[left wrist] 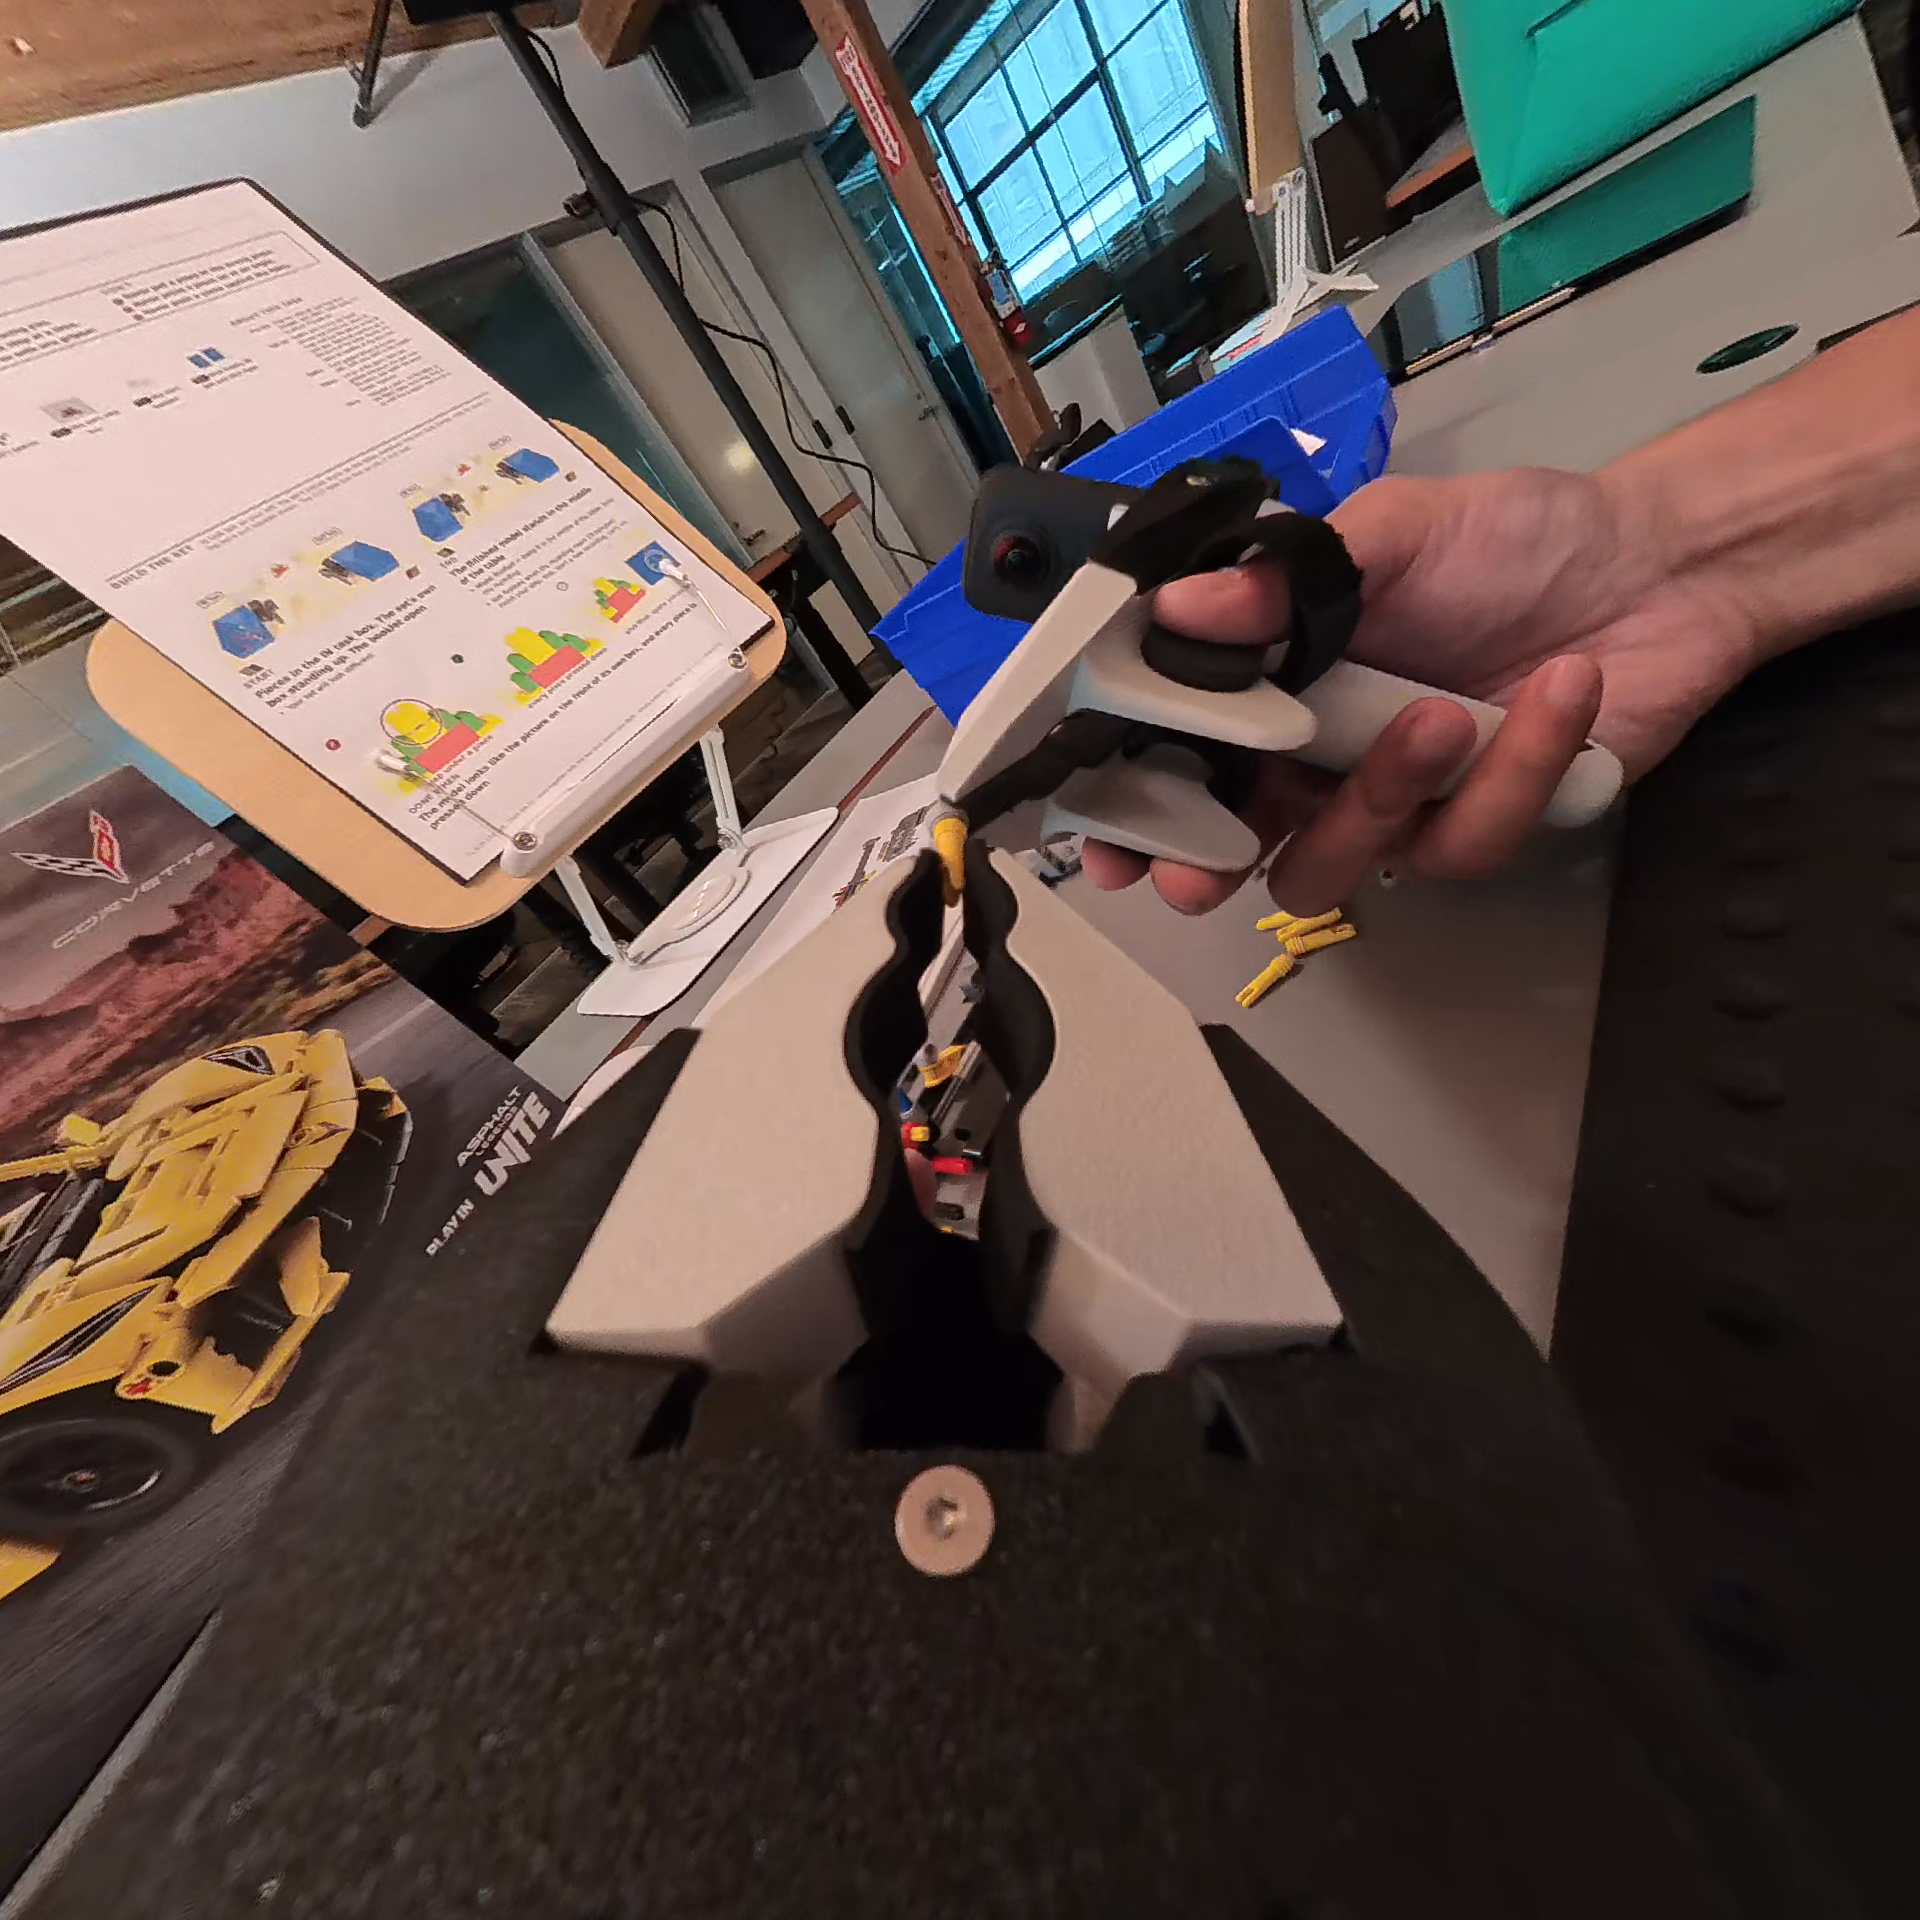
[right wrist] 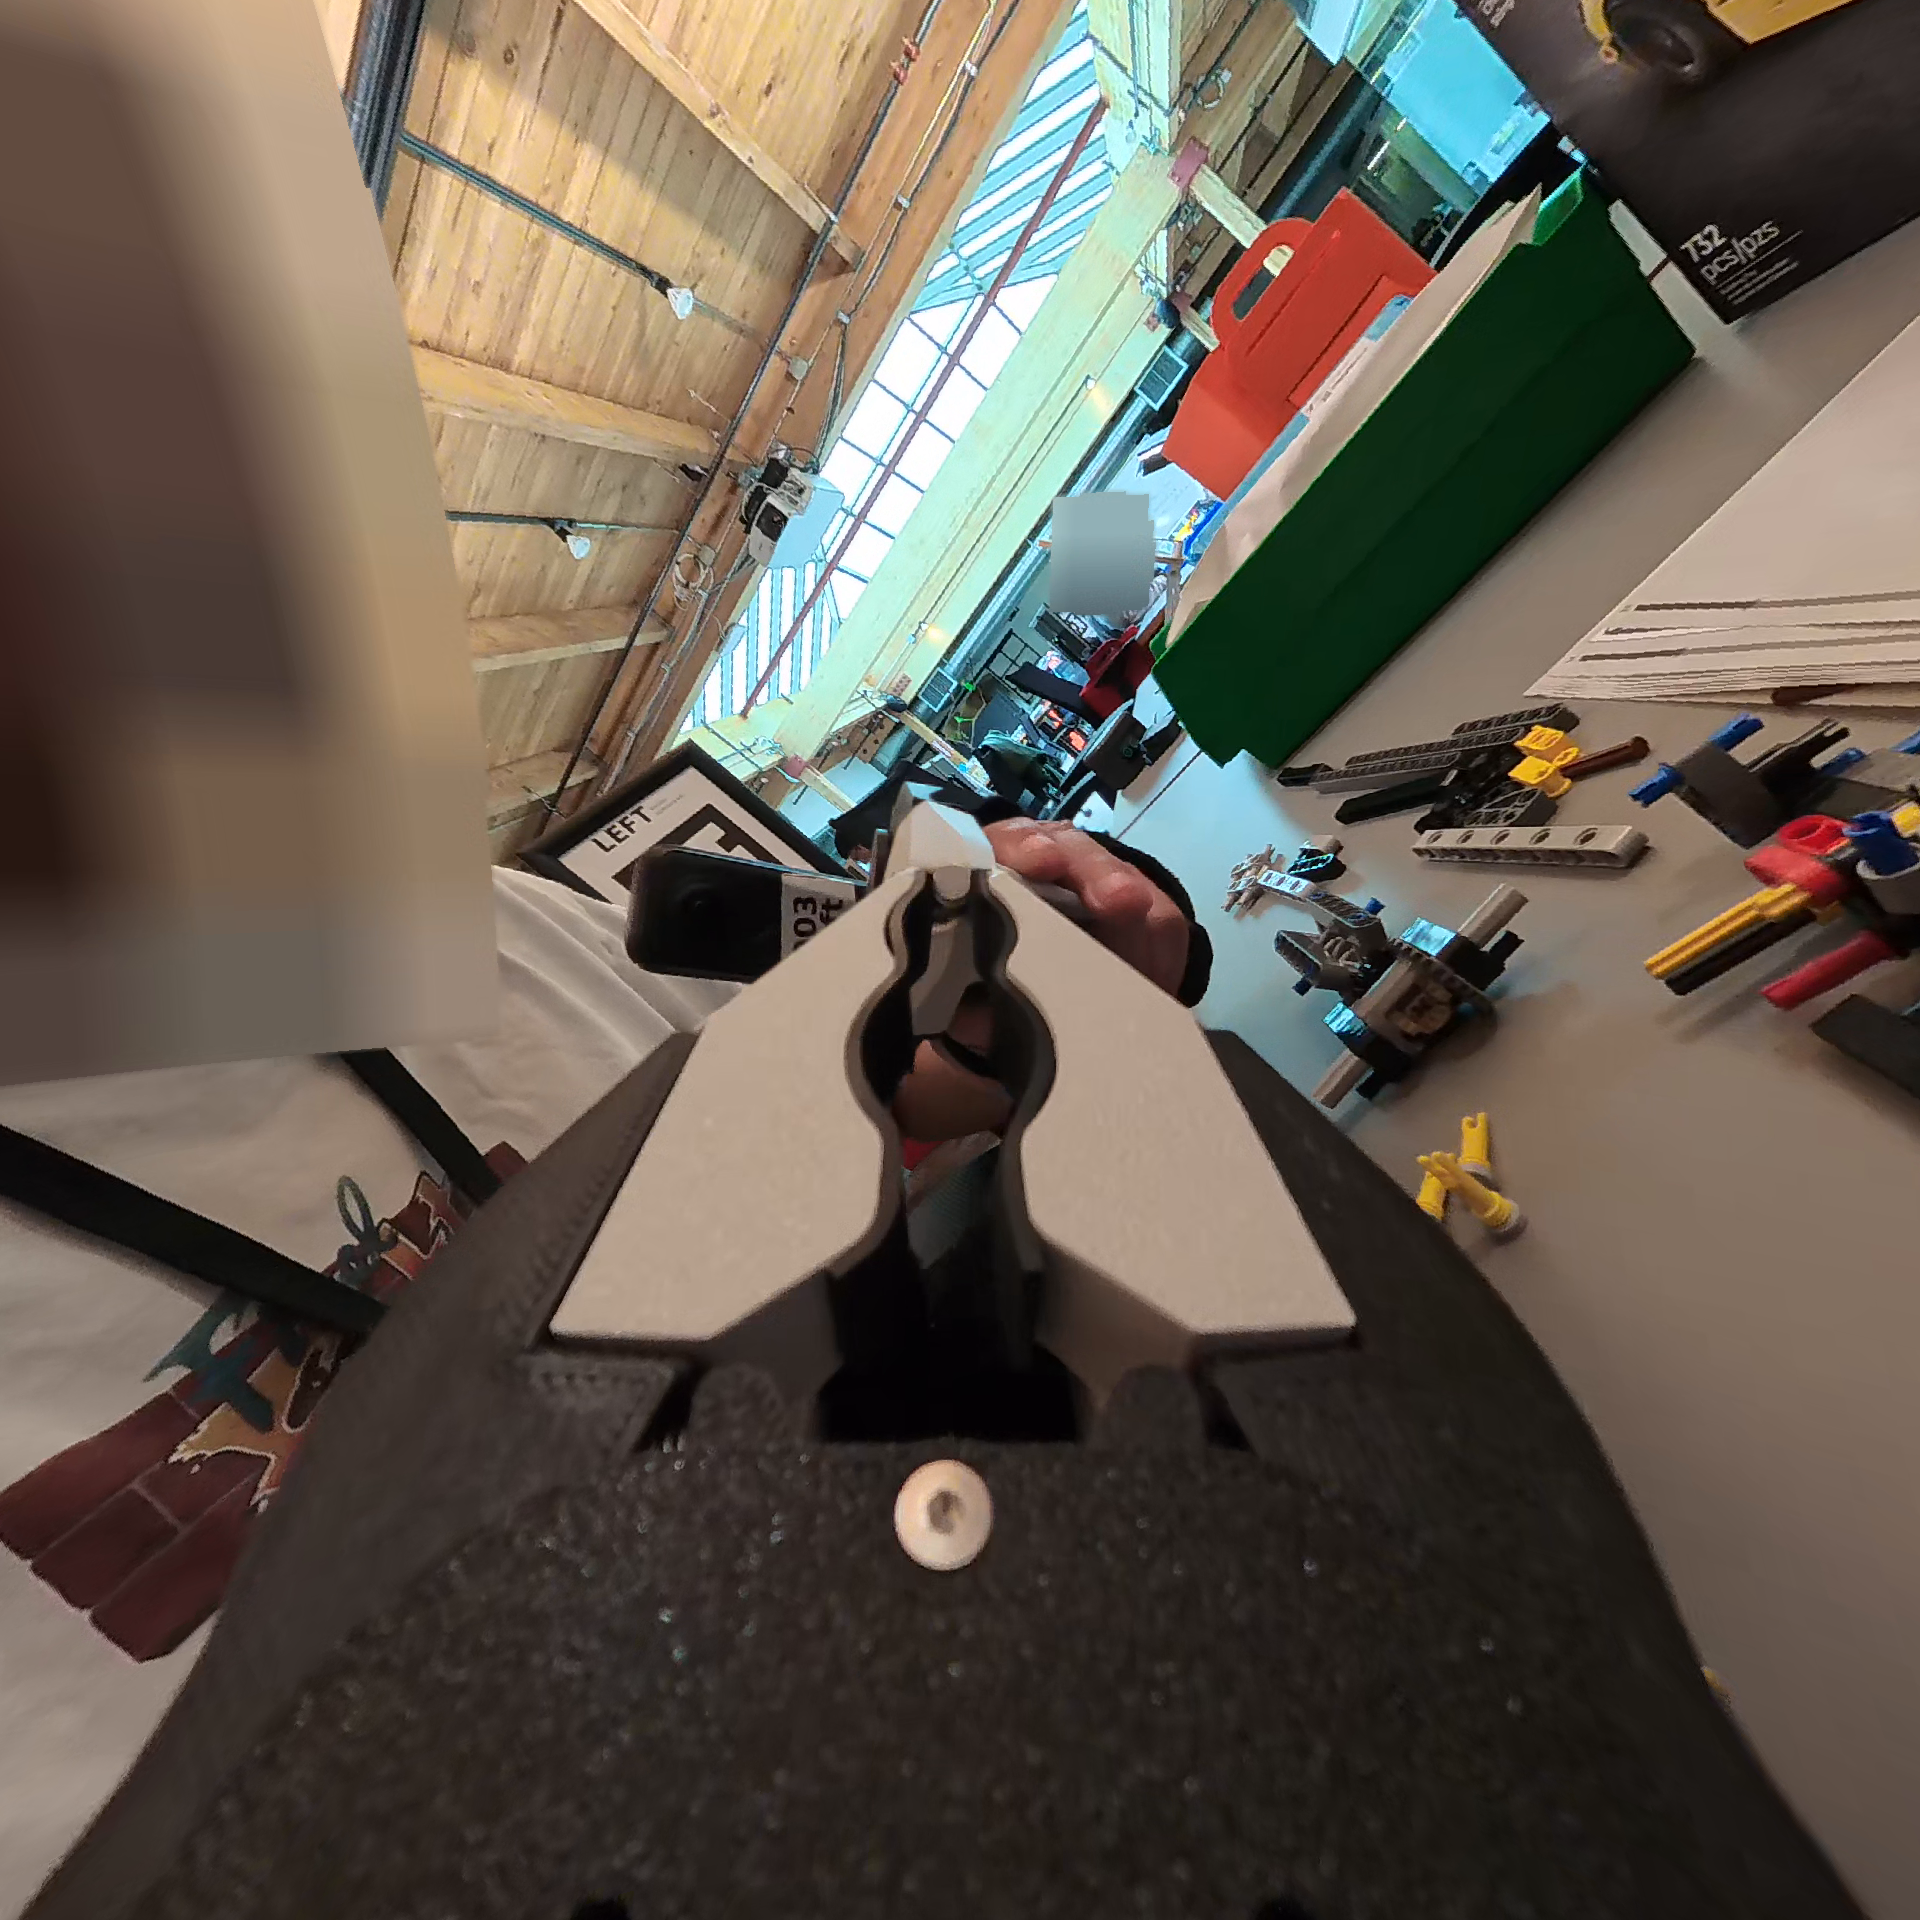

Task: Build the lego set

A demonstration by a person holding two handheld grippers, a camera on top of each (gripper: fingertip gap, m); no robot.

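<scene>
A small yellow pin (left wrist: 948, 854) is held in the air between both grippers. My left gripper (left wrist: 951, 878) is closed to a narrow gap around the pin's lower end. My right gripper (left wrist: 951, 808), held in a hand, comes in from the right and pinches the pin's upper end. In the right wrist view my right gripper (right wrist: 948, 883) is shut on the pin, which shows end-on as a small pale round end (right wrist: 948, 891). The left gripper's pale finger (right wrist: 935, 831) and camera (right wrist: 707, 925) sit just beyond it.
Loose yellow pins (left wrist: 1294, 935) (right wrist: 1470, 1184) lie on the grey table (right wrist: 1558, 1351). A part-built grey and black assembly (right wrist: 1392, 977) and several loose beams and pegs (right wrist: 1766, 894) lie further right. A green bin (right wrist: 1455, 520), blue bin (left wrist: 1195, 499), set box (left wrist: 156, 1195) and instruction stand (left wrist: 312, 520) surround the work area. Less than 4 cm separates the two grippers' tips.
</scene>
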